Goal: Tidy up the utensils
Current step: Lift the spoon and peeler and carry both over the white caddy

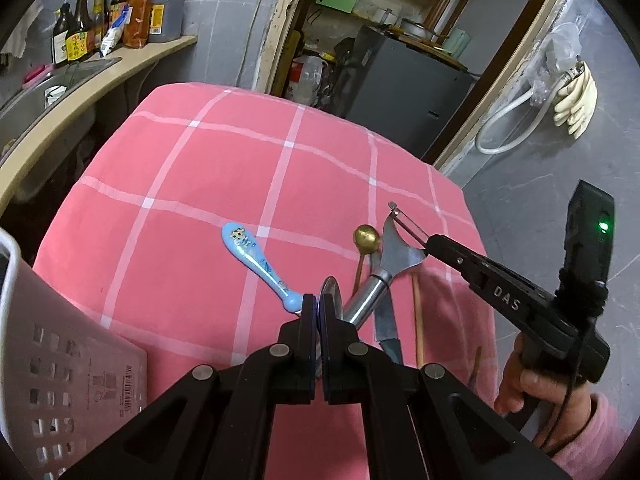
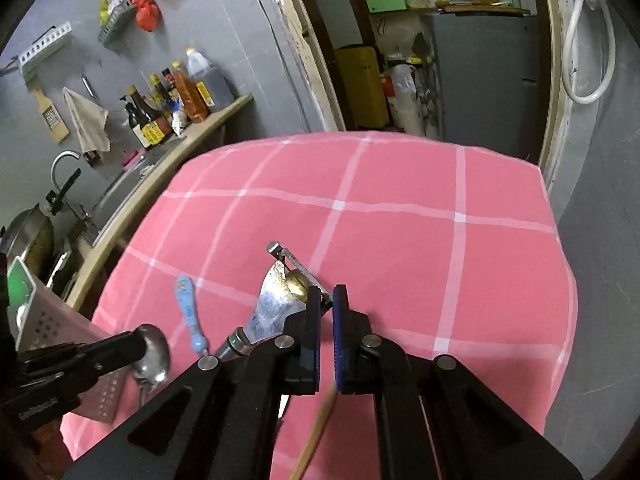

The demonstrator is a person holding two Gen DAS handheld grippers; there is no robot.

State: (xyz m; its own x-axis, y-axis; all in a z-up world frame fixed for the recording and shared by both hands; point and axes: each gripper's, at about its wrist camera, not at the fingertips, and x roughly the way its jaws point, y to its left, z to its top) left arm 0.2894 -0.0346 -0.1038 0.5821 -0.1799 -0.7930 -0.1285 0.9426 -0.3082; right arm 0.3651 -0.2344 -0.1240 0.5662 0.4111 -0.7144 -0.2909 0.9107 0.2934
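My left gripper (image 1: 319, 305) is shut on a steel spoon (image 1: 331, 294), whose bowl shows edge-on between the fingers; the right wrist view shows that spoon (image 2: 153, 354) held above the table. My right gripper (image 2: 327, 295) is shut on the blade end of a steel Y-peeler (image 2: 276, 304), seen from the left wrist view too (image 1: 394, 248). On the pink checked cloth (image 1: 240, 168) lie a blue cartoon spoon (image 1: 256, 260), a gold spoon (image 1: 366, 238), a knife (image 1: 386, 326) and wooden chopsticks (image 1: 418, 320).
A white perforated basket (image 1: 60, 380) stands at the table's left front edge. A counter with a sink (image 1: 48, 96) and sauce bottles (image 1: 108, 16) runs along the left. A doorway with a grey cabinet (image 1: 400, 80) lies behind the table.
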